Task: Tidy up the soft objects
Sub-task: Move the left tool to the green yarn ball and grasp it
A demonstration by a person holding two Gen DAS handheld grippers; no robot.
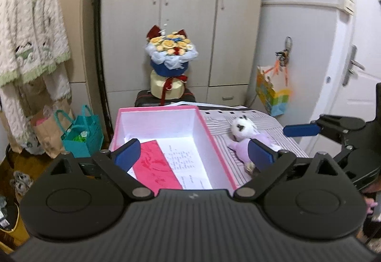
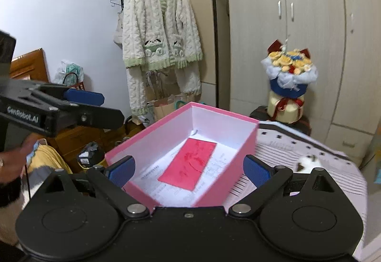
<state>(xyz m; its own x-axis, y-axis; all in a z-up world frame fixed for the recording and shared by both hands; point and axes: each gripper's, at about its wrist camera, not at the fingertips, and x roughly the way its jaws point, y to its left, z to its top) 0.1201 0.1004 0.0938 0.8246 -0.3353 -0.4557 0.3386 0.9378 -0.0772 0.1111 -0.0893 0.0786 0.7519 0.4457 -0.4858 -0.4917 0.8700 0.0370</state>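
Note:
A pink box (image 1: 214, 135) with white inside stands open on a striped cloth; a red envelope (image 1: 154, 164) and printed papers lie in it. A plush toy (image 1: 247, 135) with a white head and purple clothes lies on the cloth right of the box. My left gripper (image 1: 194, 154) is open and empty, hovering over the box's near end. My right gripper (image 2: 189, 170) is open and empty above the box (image 2: 247, 142) from its other side. In the right wrist view the toy (image 2: 307, 163) shows only partly behind the right finger.
A flower bouquet (image 1: 170, 52) stands on a dark case behind the box. A fluffy white cardigan (image 2: 159, 33) hangs on a rack at left. Paper and teal bags (image 1: 81, 135) sit on the floor. A colourful gift bag (image 1: 271, 92) hangs by the door.

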